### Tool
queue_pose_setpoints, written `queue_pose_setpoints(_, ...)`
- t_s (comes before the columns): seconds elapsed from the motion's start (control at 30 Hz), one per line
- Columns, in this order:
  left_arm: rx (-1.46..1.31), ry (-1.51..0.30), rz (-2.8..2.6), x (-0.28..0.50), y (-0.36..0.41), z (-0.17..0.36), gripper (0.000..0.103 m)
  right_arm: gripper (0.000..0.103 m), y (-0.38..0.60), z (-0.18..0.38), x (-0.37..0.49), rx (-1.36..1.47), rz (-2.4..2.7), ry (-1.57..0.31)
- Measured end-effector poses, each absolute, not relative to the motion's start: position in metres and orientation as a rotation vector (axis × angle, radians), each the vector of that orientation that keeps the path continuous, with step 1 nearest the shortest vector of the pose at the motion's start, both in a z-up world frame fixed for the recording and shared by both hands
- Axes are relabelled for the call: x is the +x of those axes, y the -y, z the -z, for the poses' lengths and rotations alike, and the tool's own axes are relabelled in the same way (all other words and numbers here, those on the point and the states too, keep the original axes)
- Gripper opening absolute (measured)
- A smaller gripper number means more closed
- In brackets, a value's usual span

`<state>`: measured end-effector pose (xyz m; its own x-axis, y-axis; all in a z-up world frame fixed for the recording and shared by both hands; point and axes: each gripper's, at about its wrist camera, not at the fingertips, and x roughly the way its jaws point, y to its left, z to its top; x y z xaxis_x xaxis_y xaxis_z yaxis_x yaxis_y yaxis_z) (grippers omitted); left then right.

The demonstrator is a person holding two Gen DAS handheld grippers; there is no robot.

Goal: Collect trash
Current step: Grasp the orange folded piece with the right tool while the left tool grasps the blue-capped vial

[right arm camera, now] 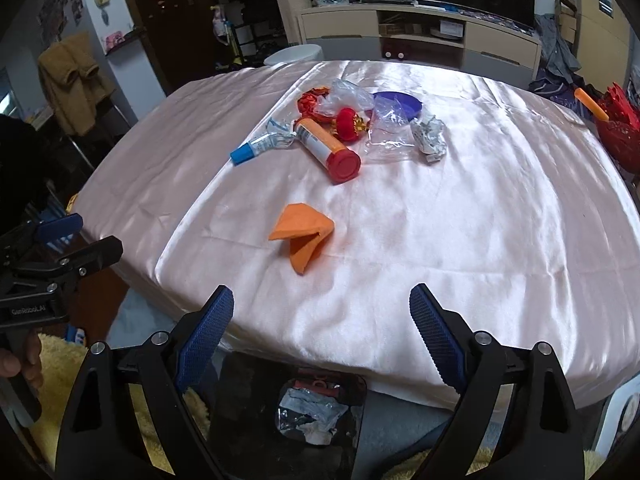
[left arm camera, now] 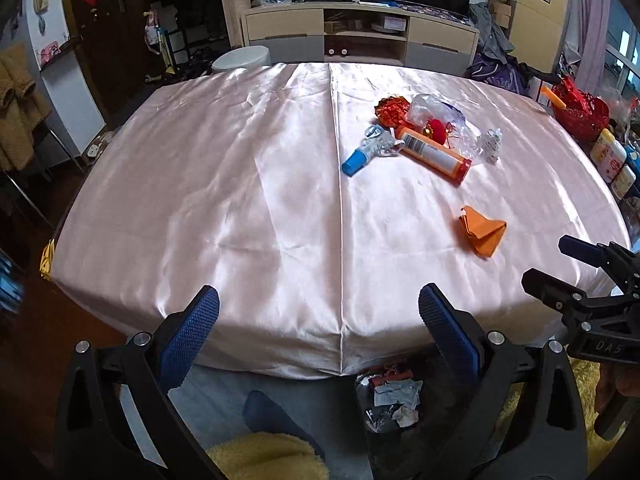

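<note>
While both tools hang over the near desk edge | left tool [left arm camera: 319, 312] spread, empty | right tool [right arm camera: 321, 312] spread, empty | orange paper [right arm camera: 303, 232] alone mid-desk [right arm camera: 480, 240] | trash pile [right arm camera: 336, 128] farther back | bin [right arm camera: 316, 412] below edge, holding wrappers

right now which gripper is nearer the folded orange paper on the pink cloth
Right. The right gripper hangs, jaws open, just short of the folded orange paper, almost in line with it. The left gripper is further off, with the paper up to its right.
</note>
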<state>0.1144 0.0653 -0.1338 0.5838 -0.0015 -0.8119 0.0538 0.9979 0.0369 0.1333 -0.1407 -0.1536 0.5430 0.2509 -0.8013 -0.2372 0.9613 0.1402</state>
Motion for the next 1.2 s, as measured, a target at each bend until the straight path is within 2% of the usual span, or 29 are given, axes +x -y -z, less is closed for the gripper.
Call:
queue_pose_setpoints(0.13,0.057,-0.944,0.043,0.134,-0.066,0.131,0.095,0.065,0.128,0.163,0.151,0.014,-0.306,-0.953)
queue_pose_setpoints(0.43,0.069,-0.975,0.080,0.183,-0.060,0.140,0.094,0.048,0.114,0.186,0.181,-0.018,-0.313,-0.976)
queue_pose_setpoints(0.57,0.112,-0.984,0.091,0.209,-0.049,0.147,0.094,0.046,0.120,0.186,0.191,-0.030,-0.311,-0.964)
queue_pose_setpoints(0.67,0.132,-0.983,0.122,0.227,-0.040,0.152,0.086,0.045,0.128,0.186,0.202,-0.035,-0.308,-0.968)
queue_pose_setpoints(0.77,0.158,-0.992,0.141,0.246,-0.032,0.161,0.070,0.045,0.140,0.185,0.211,-0.028,-0.301,-0.974)
queue_pose_setpoints(0.83,0.162,-1.011,0.149,0.258,-0.027,0.169,0.056,0.045,0.147,0.184,0.217,-0.016,-0.293,-0.973)
queue_pose_setpoints(0.9,0.147,-1.026,0.163,0.267,-0.026,0.176,0.048,0.045,0.154,0.182,0.221,0.001,-0.289,-0.972)
queue_pose_setpoints(1.0,0.128,-1.029,0.172,0.278,-0.024,0.182,0.043,0.045,0.161,0.180,0.224,0.025,-0.288,-0.969)
queue_pose_setpoints(1.1,0.134,-1.040,0.182,0.285,-0.021,0.190,0.028,0.045,0.165,0.179,0.226,0.050,-0.294,-0.970)
queue_pose_setpoints(1.2,0.146,-1.029,0.192,0.285,-0.018,0.193,0.019,0.045,0.166,0.181,0.226,0.057,-0.290,-0.976)
